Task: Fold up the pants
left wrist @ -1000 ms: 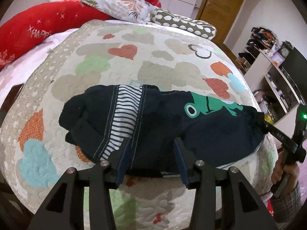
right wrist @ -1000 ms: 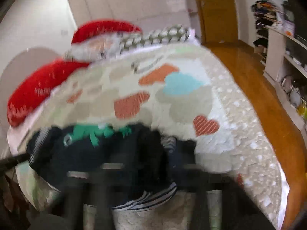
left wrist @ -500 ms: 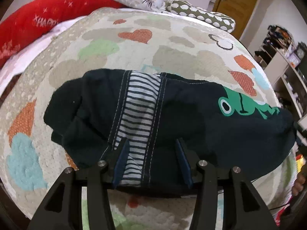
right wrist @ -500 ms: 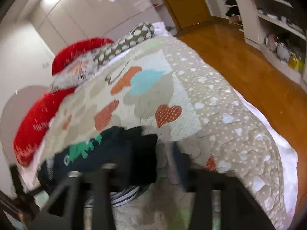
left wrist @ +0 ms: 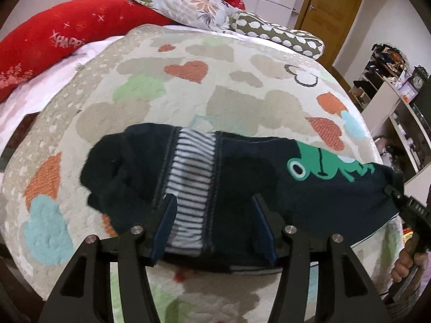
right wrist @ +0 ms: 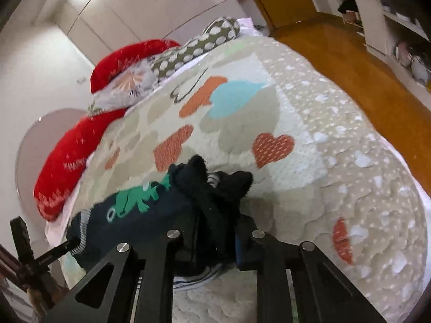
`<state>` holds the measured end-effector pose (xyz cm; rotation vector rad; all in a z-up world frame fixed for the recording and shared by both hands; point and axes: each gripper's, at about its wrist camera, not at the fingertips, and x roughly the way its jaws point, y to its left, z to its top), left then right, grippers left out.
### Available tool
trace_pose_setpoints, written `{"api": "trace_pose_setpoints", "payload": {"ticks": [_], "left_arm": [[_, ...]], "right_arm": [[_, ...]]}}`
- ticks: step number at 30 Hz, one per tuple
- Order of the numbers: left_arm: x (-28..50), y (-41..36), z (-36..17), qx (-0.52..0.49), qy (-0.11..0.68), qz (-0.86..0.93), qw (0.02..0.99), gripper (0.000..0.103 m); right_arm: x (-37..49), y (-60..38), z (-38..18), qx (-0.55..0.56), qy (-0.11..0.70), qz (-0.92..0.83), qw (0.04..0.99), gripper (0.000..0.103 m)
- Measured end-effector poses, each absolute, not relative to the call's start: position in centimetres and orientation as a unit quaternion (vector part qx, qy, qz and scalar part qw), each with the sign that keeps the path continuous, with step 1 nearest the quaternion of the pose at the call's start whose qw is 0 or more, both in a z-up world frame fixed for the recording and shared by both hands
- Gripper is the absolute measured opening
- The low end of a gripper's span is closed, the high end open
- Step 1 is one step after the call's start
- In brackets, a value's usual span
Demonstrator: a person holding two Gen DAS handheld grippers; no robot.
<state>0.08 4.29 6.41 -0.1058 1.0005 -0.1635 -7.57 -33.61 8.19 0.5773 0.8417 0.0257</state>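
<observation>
Since a second ago, the pants (left wrist: 242, 188) on the bed (left wrist: 188, 86) have been gathered and pinched by the right gripper (right wrist: 215, 231); the left gripper (left wrist: 215, 215) is spread wide over the striped panel, so a fold seems begun.

"HAPP" in pale letters on the red pillow (left wrist: 54, 40); "DAS" on the right claw (left wrist: 416, 208)

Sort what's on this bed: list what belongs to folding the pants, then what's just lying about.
Job:
pants
left gripper, open over them
right gripper, shut on the bunched end
quilt beneath

Lying about:
red pillow
floral pillow
dotted pillow
</observation>
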Motion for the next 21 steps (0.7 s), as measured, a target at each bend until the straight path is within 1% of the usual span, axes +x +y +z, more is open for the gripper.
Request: {"api": "trace_pose_setpoints", "payload": {"ticks": [3,6,9,10,11,12,13,14,16,21], "left_arm": [[0.9,3.2,5.5,-0.052,0.489,-0.083,0.867,0.056],[1.6,2.2,3.4,-0.04,0.507,-0.07,0.858,0.057],[1.5,1.5,3.7,-0.027,0.512,-0.073,0.856,0.057],[1.4,1.3,4.5,-0.035,0.509,-0.089,0.855,0.057],[1.3,0.7,5.9,-0.041,0.499,-0.109,0.859,0.059],[1.3,0.1,6.9,-0.042,0.49,-0.123,0.862,0.06],[1.4,-0.6,7.7,-0.043,0.484,-0.142,0.862,0.064],[1.7,-1.9,8.7,-0.042,0.48,-0.171,0.86,0.069],[2.4,-4.6,9.8,-0.031,0.478,-0.201,0.854,0.072],[4.4,-14.5,10.4,0.018,0.498,-0.296,0.815,0.072]], "right_arm": [[-7.6,-33.5,7.8,0.269,0.411,0.01,0.871,0.02],[-7.6,-33.4,7.1,0.268,0.418,0.005,0.868,0.02],[-7.7,-33.7,6.9,0.279,0.415,0.01,0.866,0.026],[-7.9,-33.7,7.0,0.28,0.41,0.013,0.868,0.033],[-8.2,-33.7,7.3,0.279,0.405,0.015,0.87,0.038],[-8.5,-33.6,7.6,0.277,0.398,0.018,0.874,0.047],[-8.9,-33.6,7.9,0.273,0.39,0.019,0.879,0.057],[-9.3,-33.4,8.1,0.269,0.382,0.02,0.884,0.06],[-9.9,-32.9,8.4,0.26,0.376,0.024,0.889,0.061],[-10.6,-31.6,7.9,0.235,0.386,0.024,0.892,0.061]]}}
